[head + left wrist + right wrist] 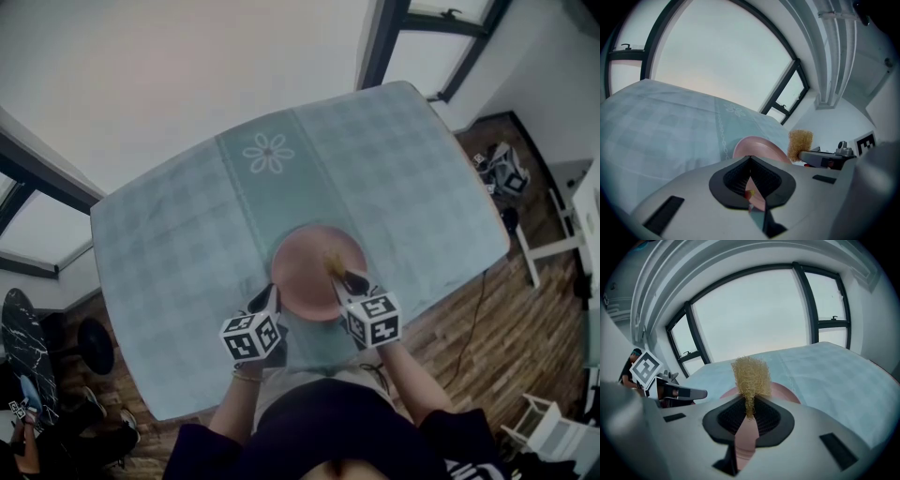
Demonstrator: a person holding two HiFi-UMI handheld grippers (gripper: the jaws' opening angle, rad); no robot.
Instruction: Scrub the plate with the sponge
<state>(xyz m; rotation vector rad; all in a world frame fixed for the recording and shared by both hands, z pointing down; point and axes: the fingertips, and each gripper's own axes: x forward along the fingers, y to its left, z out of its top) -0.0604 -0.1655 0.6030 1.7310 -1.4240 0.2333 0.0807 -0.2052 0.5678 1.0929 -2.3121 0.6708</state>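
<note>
- My right gripper (749, 416) is clamped on the sponge (751, 376). Its jaws pinch the lower end, and the tuft of coarse, straw-coloured fibres sticks out past the tips.
- In the head view the sponge (333, 262) sits over the right half of the plate (309, 272), inside the rim. I cannot tell whether the fibres press on the surface or hang just above it.
- In the right gripper view the pink plate (785, 392) shows just behind and below the sponge, on both sides of it.
- My left gripper (751, 180) is closed on the plate's near left rim, and a pink sliver of plate runs between the two pads.
- In the left gripper view the plate (759, 146) rises straight ahead of the jaws. The sponge (800, 143) is at its far right edge, on the tip of my right gripper (820, 157).
- The two grippers are near each other, my left gripper (272, 298) at the plate's near left side and my right gripper (342, 274) over its right part.
- The plate rests on the pale green checked tablecloth (187, 244), close to the table's near edge.
</note>
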